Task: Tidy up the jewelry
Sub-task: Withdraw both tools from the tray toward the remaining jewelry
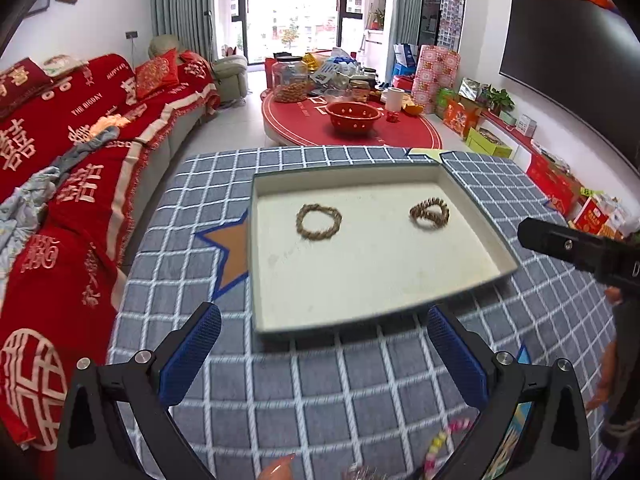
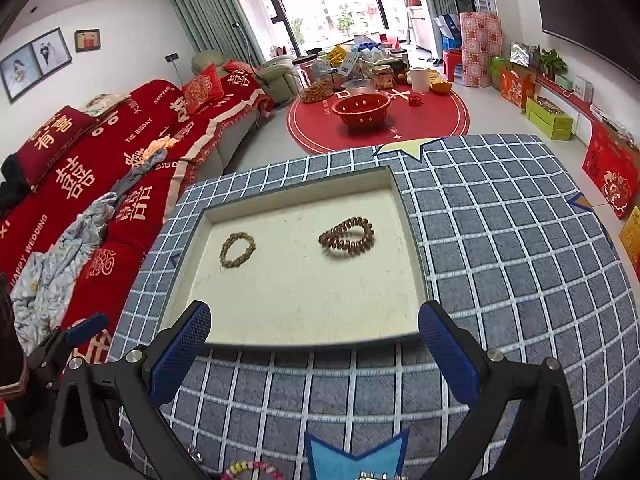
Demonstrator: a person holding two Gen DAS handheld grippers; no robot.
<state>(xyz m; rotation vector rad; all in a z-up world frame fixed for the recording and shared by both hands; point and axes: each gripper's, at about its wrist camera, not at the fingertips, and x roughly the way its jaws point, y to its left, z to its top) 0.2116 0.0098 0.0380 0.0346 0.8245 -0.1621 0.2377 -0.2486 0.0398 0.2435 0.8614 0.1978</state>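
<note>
A shallow cream tray point(image 1: 360, 312) with a dark rim lies on the checked blue-grey cloth; it also shows in the right wrist view point(image 2: 208, 212). Inside it lie a round tan beaded bracelet point(image 1: 319, 222) point(image 2: 237, 249) on the left and a darker brown coiled bracelet point(image 1: 429, 214) point(image 2: 347, 236) on the right. My left gripper point(image 1: 324, 356) is open and empty, just short of the tray's near rim. My right gripper point(image 2: 316, 354) is open and empty at the near rim. A colourful bead bracelet point(image 1: 440, 440) point(image 2: 252, 469) lies on the cloth below the grippers.
The other gripper's black body point(image 1: 580, 248) shows at the right of the left wrist view. The left gripper point(image 2: 86, 330) shows at the left of the right wrist view. A red sofa point(image 1: 60, 168) stands left. A low red table point(image 1: 348, 120) with a red bowl stands beyond.
</note>
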